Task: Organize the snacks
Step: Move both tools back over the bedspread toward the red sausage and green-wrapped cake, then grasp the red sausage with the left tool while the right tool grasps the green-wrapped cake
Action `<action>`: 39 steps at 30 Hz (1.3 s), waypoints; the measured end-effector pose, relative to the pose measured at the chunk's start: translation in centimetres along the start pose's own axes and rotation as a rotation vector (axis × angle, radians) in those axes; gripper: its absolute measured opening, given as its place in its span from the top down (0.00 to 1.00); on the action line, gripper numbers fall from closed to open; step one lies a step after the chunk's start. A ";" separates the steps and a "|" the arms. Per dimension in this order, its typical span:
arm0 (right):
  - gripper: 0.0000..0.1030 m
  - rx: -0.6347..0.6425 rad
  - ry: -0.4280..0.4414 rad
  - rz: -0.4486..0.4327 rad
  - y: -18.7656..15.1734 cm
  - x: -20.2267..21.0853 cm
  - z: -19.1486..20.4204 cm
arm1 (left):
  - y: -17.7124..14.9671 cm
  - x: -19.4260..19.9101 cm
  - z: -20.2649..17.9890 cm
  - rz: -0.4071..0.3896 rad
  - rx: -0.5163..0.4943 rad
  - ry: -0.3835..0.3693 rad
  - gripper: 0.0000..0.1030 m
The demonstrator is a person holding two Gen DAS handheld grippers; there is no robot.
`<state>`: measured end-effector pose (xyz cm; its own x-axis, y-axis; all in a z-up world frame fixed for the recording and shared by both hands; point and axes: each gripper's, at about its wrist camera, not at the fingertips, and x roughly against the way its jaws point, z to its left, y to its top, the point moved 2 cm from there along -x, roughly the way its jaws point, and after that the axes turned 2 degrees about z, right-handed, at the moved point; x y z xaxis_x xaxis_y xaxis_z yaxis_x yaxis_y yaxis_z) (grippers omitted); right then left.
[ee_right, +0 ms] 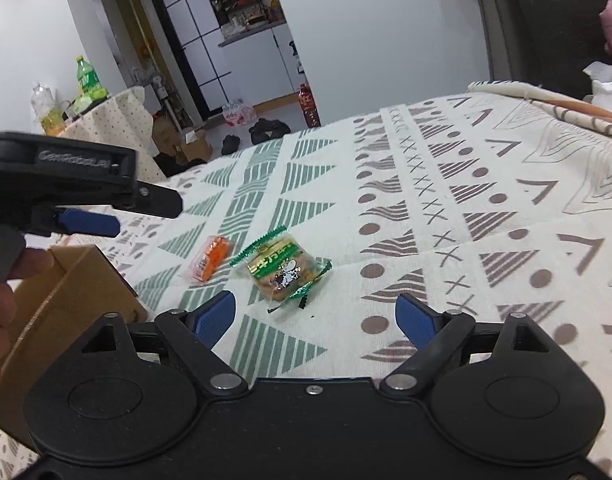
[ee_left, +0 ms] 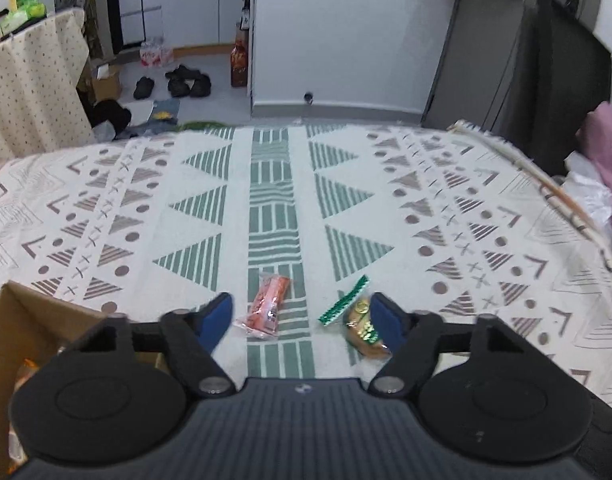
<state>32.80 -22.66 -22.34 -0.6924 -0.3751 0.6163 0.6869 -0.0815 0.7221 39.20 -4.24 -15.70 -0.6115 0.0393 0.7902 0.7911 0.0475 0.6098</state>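
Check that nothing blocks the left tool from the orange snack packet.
Nothing visible does. The left tool hangs open just short of the orange snack packet; only bare patterned cloth lies between, with the green-wrapped biscuit off to its right.

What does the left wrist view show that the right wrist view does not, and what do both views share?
Only the left wrist view shows the left gripper from behind, jaws open, the orange snack packet lying between its fingers. Only the right wrist view shows the open right gripper, the left gripper from the side, and the person's hand. Both show the orange packet, the green-wrapped snack, the cardboard box and the patterned cloth.
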 end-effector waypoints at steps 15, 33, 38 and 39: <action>0.21 0.064 0.000 0.013 1.6 -4.2 0.5 | 1.8 -5.6 -0.2 0.140 -0.022 0.115 0.53; 0.43 0.112 0.040 0.053 2.0 -6.8 1.3 | 1.8 -11.2 0.9 0.328 0.020 0.154 0.56; 0.57 0.093 0.043 0.058 2.1 -6.2 0.8 | 2.0 -11.2 0.9 0.319 0.029 0.125 0.76; 0.60 0.085 0.047 0.058 2.1 -6.1 0.6 | 2.1 -11.1 0.9 0.319 0.029 0.130 0.76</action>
<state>38.30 -20.00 -24.40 -0.6396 -0.4198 0.6440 0.7031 0.0193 0.7108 47.63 -3.72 -23.29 -0.3255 -0.0704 0.9429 0.9402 0.0817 0.3306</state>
